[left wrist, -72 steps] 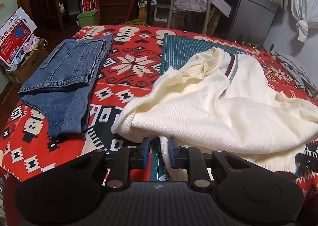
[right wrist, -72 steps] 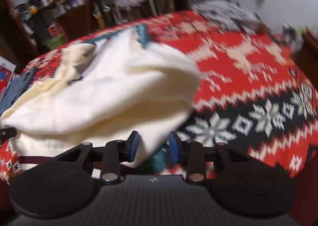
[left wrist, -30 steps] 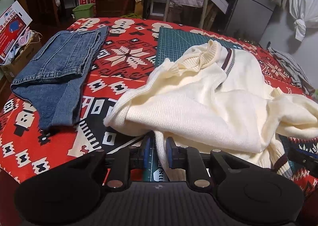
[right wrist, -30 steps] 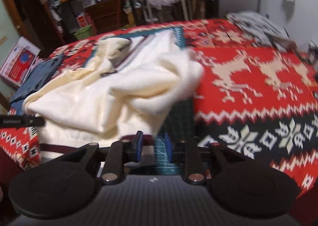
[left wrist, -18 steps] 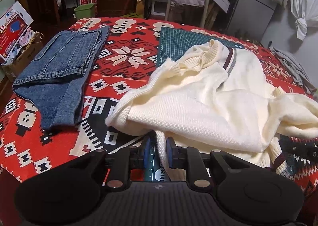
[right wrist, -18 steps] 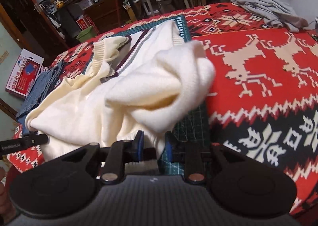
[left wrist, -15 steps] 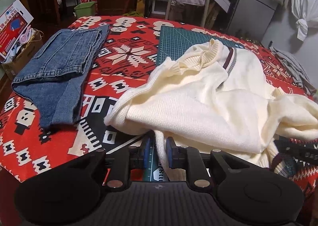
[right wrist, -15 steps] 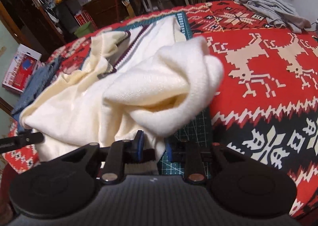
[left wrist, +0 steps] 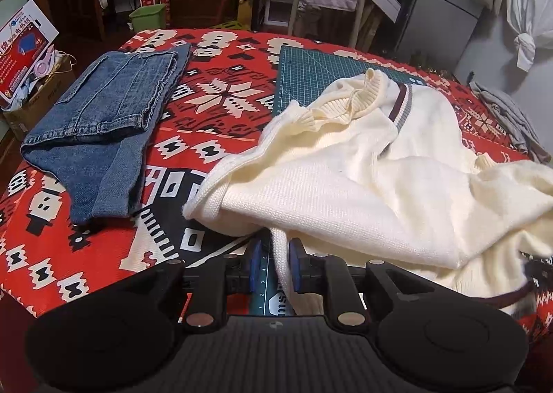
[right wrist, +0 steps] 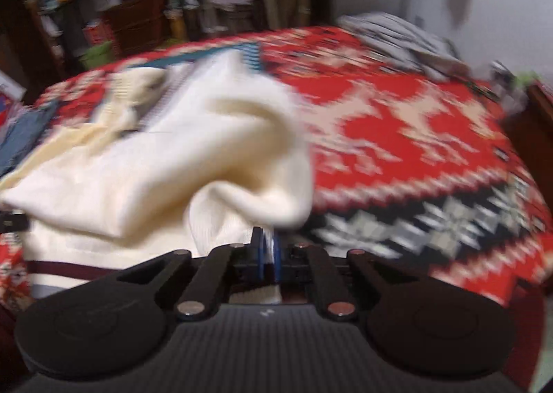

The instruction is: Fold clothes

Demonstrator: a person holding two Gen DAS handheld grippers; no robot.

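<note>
Patterned blanket (left wrist: 221, 106); right view blurred; left gripper (left wrist: 274, 263), right gripper (right wrist: 266, 256) clamp sweater (left wrist: 345, 185).

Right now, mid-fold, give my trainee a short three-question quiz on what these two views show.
1. True or false: the jeans are already folded and lie apart from the sweater.
2. What do the right tongs grip?
A. the jeans
B. the sweater
C. the green mat
3. Fill in: the left tongs have sweater fabric ____ their fingers.

Key:
1. True; bare blanket shows between them.
2. B; the fingers are pressed together on cream knit.
3. Between; a fold of the sweater runs down through the narrow gap.
</note>
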